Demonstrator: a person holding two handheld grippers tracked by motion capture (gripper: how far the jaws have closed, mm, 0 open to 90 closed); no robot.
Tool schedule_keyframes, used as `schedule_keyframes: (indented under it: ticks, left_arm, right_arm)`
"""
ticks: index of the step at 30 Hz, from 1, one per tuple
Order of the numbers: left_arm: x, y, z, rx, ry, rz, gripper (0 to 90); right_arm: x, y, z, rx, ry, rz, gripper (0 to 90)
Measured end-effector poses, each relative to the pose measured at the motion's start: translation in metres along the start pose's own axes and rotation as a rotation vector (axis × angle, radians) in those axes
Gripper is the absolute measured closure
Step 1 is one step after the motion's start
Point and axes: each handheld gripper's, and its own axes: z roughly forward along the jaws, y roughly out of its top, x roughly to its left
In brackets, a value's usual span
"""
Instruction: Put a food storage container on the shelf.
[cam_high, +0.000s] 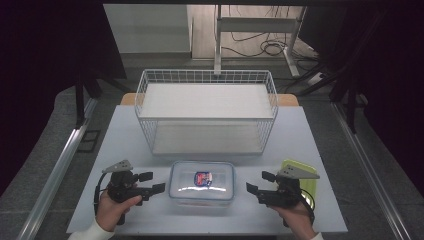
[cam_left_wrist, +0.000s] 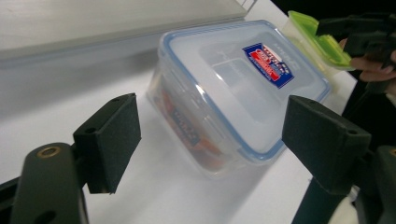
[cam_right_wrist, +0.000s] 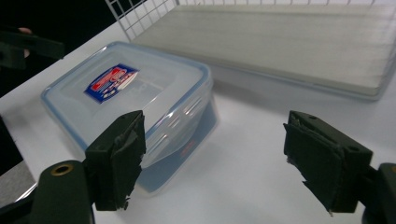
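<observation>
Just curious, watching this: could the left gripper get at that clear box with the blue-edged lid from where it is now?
Probably yes. The left gripper sits just beside the clear box, its jaws standing open and pointing toward the box, with only bare table between them.

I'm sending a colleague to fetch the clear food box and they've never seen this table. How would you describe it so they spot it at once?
Start from the big white wire basket at the back of the pale table. Directly in front of it, near the table's front edge, sits the clear food box. Unlike the green-lidded container to its right, it has a blue-rimmed transparent lid with a red-and-blue label.
</observation>
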Motion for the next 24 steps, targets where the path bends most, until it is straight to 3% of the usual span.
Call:
schedule_keyframes:
  ticks: [9, 15, 17, 24]
  left_arm:
    - [-0.002, -0.001, 0.013, 0.043, -0.034, -0.008, 18.8]
    - [0.005, 0.001, 0.025, 0.055, -0.058, -0.050, 18.7]
    - [0.009, 0.002, 0.030, 0.063, -0.072, -0.086, 18.8]
    - [0.014, 0.002, 0.040, 0.085, -0.107, -0.122, 19.3]
  right_arm:
    - [0.009, -0.001, 0.008, 0.039, 0.028, -0.004, 19.8]
    - [0.012, 0.001, 0.012, 0.044, 0.036, -0.010, 19.8]
    - [0.013, 0.000, 0.013, 0.046, 0.039, -0.016, 19.8]
    - [0.013, 0.000, 0.013, 0.043, 0.036, -0.021, 19.9]
